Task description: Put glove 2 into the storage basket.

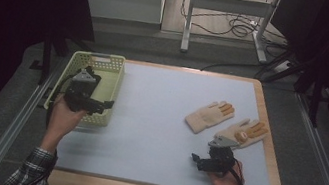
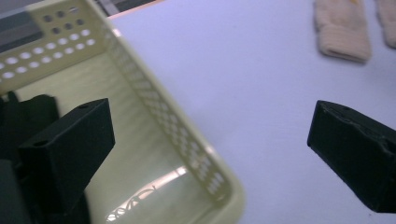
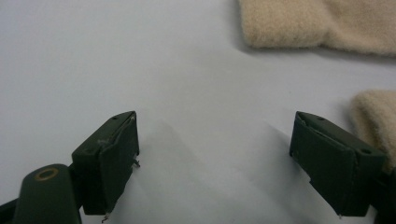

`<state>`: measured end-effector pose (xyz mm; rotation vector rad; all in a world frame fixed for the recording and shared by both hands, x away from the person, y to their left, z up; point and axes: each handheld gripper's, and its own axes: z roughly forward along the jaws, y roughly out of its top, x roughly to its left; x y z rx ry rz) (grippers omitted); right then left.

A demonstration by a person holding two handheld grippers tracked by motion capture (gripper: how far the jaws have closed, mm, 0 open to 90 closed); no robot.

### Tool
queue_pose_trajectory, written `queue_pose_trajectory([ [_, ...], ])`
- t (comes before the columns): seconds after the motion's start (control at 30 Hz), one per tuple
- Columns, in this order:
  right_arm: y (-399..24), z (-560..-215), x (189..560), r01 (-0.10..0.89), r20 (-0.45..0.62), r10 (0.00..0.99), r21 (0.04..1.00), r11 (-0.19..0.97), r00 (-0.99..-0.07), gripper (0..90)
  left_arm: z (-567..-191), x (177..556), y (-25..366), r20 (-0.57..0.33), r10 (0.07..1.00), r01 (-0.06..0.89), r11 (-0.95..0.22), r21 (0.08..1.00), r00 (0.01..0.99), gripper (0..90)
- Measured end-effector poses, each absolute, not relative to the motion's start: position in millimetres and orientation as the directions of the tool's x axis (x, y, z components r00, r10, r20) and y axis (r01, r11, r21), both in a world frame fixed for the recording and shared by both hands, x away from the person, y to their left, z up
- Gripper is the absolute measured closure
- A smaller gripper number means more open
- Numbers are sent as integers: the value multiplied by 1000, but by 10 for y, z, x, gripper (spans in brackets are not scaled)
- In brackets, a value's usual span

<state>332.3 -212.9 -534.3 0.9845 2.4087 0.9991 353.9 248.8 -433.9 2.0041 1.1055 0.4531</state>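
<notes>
- Nearest the high camera, a plaid sleeve [image 1: 33, 169] came in at the bottom left; the left gripper [image 1: 99, 106] hovered at the near corner of the yellow basket [image 1: 115, 66], the right gripper [image 1: 198, 160] low over the worktop [image 1: 157, 122].
- Both sets of fingers stood spread, with nothing between them: the left pair [image 2: 70, 144] straddled the basket's side wall, the right pair [image 3: 109, 158] framed bare white surface.
- Two cream gloves with orange fingertips lay flat on the right side of the worktop, well apart from the basket: the left glove [image 1: 209, 115] just beyond the right gripper, the right glove [image 1: 244, 132] partly under that gripper's grey plate.
- Risk, as I judged it: the right fingers pointed at empty surface beside the gloves, so closing there would catch nothing or only a cuff edge, and the limp knit could slip out on the way across.
- Another risk: the left gripper sat so near the basket rim that a careless move could shove the light basket.
- Only the high view gave the whole layout and the orange fingertips.
- From the right gripper view, one cuff [image 3: 373, 126] almost touched a finger, and the other cuff [image 3: 317, 23] lay farther ahead.
- Down the left gripper view, the basket floor looked bare.
</notes>
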Motion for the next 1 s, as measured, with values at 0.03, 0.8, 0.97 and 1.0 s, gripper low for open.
queue_pose_trajectory([
  [0.03,-2128,-5343,3322,468,-54,716,722,509,-696,155,-4339,3515,2444,-59,821,540,-317,779,567,10],
  [0.8,-2129,-5343,3323,471,-51,717,722,508,-695,155,-4678,3141,1661,-33,697,439,-414,797,716,11],
  [0.97,-2129,-5343,3325,471,-51,717,721,508,-695,153,-4886,3079,1541,-32,683,440,-434,786,730,11],
  [1.0,-2129,-5343,3325,471,-51,717,721,508,-695,152,-4949,3069,1518,-26,681,442,-445,779,732,11],
])
